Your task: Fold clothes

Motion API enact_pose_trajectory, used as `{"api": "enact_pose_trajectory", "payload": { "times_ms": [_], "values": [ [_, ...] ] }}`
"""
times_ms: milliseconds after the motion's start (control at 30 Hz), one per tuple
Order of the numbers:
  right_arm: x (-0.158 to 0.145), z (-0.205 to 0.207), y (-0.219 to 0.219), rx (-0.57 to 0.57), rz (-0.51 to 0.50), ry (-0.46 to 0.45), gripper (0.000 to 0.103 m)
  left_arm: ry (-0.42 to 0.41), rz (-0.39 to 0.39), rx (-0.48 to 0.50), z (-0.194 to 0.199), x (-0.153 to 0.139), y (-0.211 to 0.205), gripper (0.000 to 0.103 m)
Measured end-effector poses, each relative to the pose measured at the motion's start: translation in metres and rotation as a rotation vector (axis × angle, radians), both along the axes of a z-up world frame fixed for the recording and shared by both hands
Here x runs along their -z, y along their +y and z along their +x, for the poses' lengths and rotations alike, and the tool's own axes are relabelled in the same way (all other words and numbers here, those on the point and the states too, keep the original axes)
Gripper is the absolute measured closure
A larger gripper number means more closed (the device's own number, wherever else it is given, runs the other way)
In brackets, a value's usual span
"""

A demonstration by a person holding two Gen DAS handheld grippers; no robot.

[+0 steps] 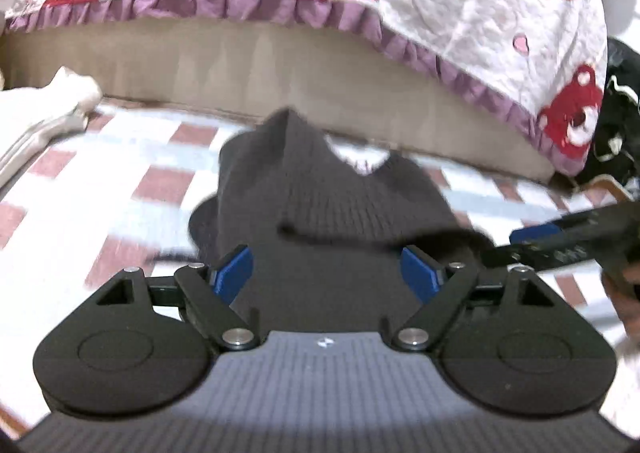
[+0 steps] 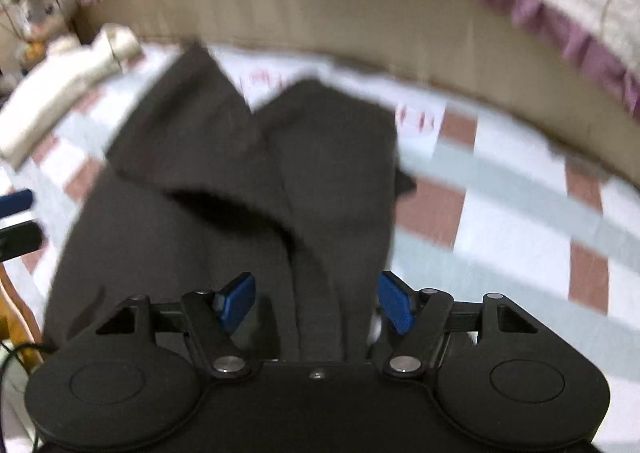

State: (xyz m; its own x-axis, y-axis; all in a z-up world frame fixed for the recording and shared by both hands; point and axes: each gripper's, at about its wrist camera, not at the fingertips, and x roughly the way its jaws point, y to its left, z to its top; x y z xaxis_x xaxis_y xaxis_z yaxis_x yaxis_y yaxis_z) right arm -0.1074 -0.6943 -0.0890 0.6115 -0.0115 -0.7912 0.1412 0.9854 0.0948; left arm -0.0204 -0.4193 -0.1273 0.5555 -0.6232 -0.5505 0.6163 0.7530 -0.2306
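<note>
A dark grey knitted garment [image 1: 320,197] lies on the checked bed sheet [image 1: 120,173]. My left gripper [image 1: 326,273] is open, its blue pads wide apart just above the near part of the garment. In the right wrist view the same garment [image 2: 240,181] lies partly folded, with two narrow ends pointing away. My right gripper [image 2: 316,303] is open over the garment's near edge, with nothing between the pads. The right gripper also shows in the left wrist view [image 1: 568,241] at the right. Both views are blurred.
A beige bed frame [image 1: 280,65] runs across the back, with a white quilt with red bears [image 1: 460,5] draped over it. A folded cream cloth [image 2: 60,93] lies at the far left of the sheet. A black item [image 1: 620,125] sits at the far right.
</note>
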Motion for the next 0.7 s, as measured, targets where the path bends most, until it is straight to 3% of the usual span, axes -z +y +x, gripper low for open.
{"api": "enact_pose_trajectory", "payload": {
  "times_ms": [133,233,267,300,333,367,467,600,700],
  "values": [
    [-0.016,-0.008,0.004,-0.087,0.039,-0.178,0.034,-0.018,0.004,0.008,0.046,0.015,-0.021,0.021],
    [-0.009,0.002,0.028,-0.222,-0.074,-0.218,0.036,0.034,0.029,0.037,0.078,0.031,-0.049,0.023],
    [-0.005,0.006,0.038,-0.268,-0.122,-0.222,0.037,0.054,0.031,0.063,0.086,0.035,-0.057,0.044],
    [-0.001,0.011,0.047,-0.300,-0.163,-0.223,0.041,0.073,0.033,0.090,0.094,0.039,-0.064,0.086],
    [0.002,0.017,0.055,-0.323,-0.199,-0.221,0.043,0.060,0.099,0.134,0.095,0.037,-0.076,0.090],
    [0.006,0.021,0.061,-0.333,-0.241,-0.220,0.044,0.023,0.127,0.169,0.092,0.031,-0.084,0.091],
    [0.011,0.028,0.065,-0.326,-0.323,-0.233,0.045,-0.038,0.061,0.315,0.080,-0.006,-0.101,0.091],
    [0.001,0.026,0.062,-0.311,-0.274,-0.278,0.045,-0.052,0.005,0.378,0.085,-0.049,-0.132,0.091],
    [-0.005,0.030,0.055,-0.256,-0.264,-0.309,0.045,-0.065,0.050,0.389,0.094,-0.053,-0.155,0.091]
  ]
}}
